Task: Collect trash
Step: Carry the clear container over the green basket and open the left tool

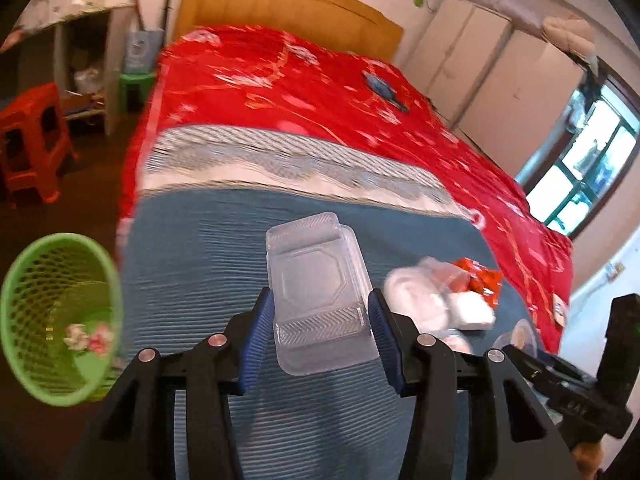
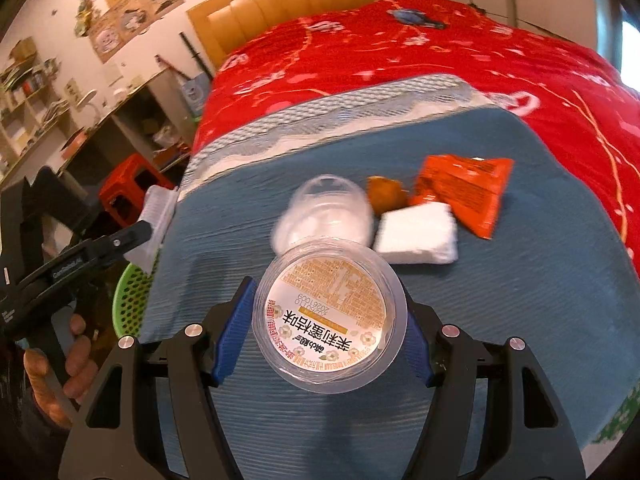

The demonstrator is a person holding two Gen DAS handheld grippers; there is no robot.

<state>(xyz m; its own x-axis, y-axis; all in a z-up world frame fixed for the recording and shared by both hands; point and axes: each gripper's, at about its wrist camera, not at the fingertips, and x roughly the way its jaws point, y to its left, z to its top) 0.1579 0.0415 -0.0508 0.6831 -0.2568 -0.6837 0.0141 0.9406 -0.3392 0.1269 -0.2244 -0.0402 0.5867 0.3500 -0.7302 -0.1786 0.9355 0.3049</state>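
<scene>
Both grippers are loaded: the left gripper (image 1: 321, 332) pinches a clear plastic clamshell box (image 1: 318, 292), and the right gripper (image 2: 326, 322) pinches a round labelled cup (image 2: 329, 316), both above the blue blanket (image 2: 500, 320). The step in hand is carrying to disposal. Next, each item must be brought over the green basket (image 1: 48, 320) at near left; farther right, an orange wrapper (image 2: 464, 192) and a white tissue (image 2: 418, 234) remain.

The left gripper (image 1: 322, 332) points forward and down, its blue pads (image 1: 262, 336) pressed on either side of a clear plastic clamshell box (image 1: 316, 280) that reaches out past the fingertips. The right gripper (image 2: 330, 330) is tilted down likewise, its jaws clamped on a round labelled plastic cup (image 2: 328, 316). A hand (image 2: 60, 364) wraps the left gripper's handle.
</scene>
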